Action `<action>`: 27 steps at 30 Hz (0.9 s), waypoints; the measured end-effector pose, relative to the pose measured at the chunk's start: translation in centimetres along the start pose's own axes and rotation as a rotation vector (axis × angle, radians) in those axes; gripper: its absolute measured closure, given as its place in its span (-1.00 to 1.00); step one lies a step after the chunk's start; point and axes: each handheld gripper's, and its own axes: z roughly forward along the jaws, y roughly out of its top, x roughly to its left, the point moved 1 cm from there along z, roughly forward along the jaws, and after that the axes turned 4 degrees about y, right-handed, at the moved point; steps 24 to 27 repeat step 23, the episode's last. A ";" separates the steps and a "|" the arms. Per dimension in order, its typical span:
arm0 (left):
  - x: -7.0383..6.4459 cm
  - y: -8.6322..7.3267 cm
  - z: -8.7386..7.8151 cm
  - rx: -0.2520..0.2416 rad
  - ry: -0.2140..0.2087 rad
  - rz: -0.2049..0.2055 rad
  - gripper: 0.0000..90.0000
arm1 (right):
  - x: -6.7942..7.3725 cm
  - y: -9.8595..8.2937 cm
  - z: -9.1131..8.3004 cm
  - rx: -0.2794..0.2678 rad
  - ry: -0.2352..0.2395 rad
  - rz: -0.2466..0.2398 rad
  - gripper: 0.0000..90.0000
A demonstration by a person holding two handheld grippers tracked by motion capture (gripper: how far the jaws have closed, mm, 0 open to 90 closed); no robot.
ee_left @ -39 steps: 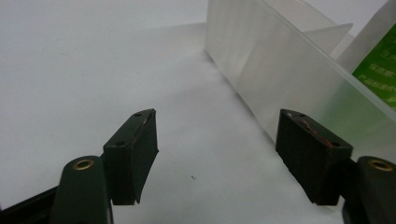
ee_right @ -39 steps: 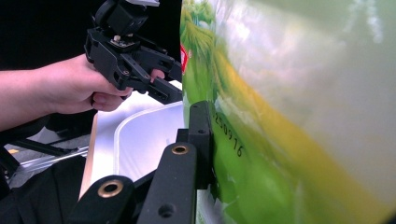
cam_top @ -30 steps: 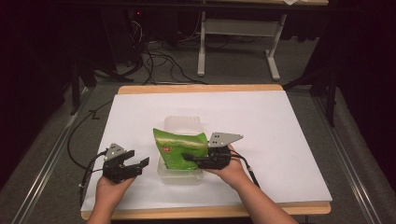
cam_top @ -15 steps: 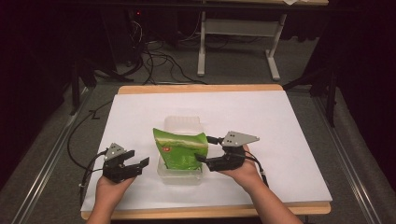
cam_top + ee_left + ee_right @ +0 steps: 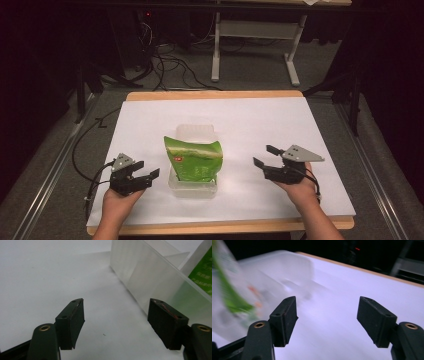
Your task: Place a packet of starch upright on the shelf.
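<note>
Lying between both tongs, the green bag in its clear tub sits nearer the left tongs; the right tongs are well apart; both gape wide, empty.

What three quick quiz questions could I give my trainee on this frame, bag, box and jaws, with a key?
1. True or false: the green bag lies flat on the table beside the clear plastic box.
2. Multiple choice: how do the jaws of the right gripper stand? A) shut on the bag B) open and empty C) shut on the box rim
3. Fill in: the left gripper rests on the table to the ___ of the box, as the high view shows it.

Key
1. False: the bag sits in the box, sticking up above its rim.
2. B
3. left, with its jaws open and empty
</note>
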 end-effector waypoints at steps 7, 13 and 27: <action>0.0 -0.1 0.3 0.009 0.005 -0.002 -0.33 | -3.3 -3.3 -3.3 0.102 -0.191 0.047 -0.23; -0.1 0.0 0.6 0.026 0.022 -0.003 -0.32 | -4.0 -3.5 -2.9 0.083 -0.171 0.121 -0.20; 0.0 0.1 0.0 0.011 0.002 -0.030 -0.16 | -4.2 -3.4 -2.5 0.102 -0.156 0.107 -0.17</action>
